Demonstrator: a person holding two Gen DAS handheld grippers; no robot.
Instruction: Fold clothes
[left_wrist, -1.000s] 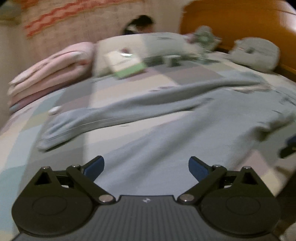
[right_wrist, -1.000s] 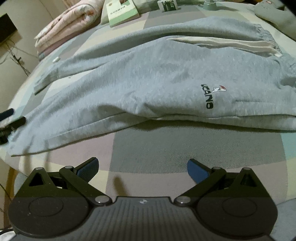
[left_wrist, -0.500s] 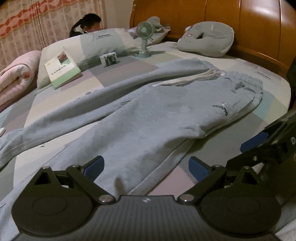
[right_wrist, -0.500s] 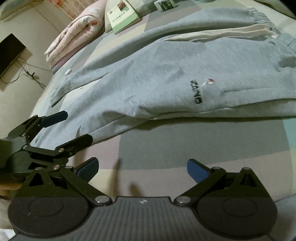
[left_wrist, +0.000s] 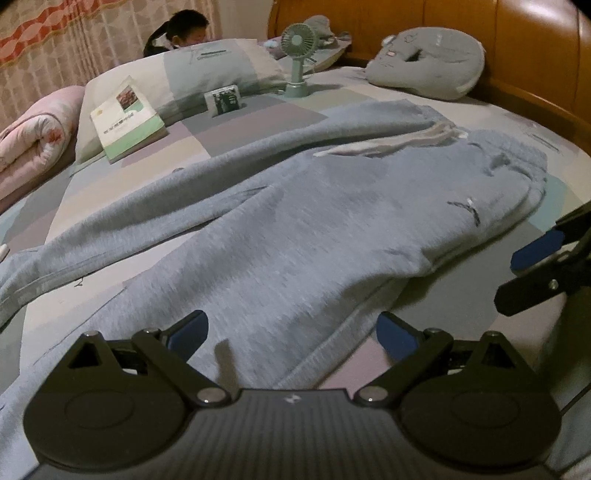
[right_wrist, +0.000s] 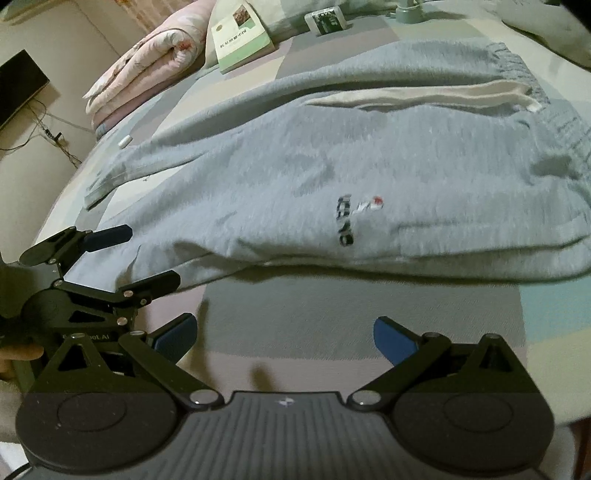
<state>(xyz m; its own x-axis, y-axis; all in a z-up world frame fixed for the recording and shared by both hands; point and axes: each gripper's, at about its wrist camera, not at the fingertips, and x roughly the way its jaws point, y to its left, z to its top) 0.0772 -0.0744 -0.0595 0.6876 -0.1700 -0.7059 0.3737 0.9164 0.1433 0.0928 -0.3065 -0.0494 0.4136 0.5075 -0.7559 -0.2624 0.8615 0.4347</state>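
Left gripper (left_wrist: 291, 334): level, low over near trouser leg of grey sweatpants (left_wrist: 295, 221), spread wide, empty. Right gripper (right_wrist: 284, 334): at 3 o'clock, likewise spread, empty, above bedsheet (right_wrist: 332, 317).

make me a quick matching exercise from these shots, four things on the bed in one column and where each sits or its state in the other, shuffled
Things
1. grey sweatpants
2. green-covered book
3. small green fan
4. pink quilt

Places or states
A. standing upright near the pillows
B. rolled up at the bed's edge
C. spread flat across the bedsheet, legs apart
D. leaning against a pillow

Pairs: 1-C, 2-D, 3-A, 4-B
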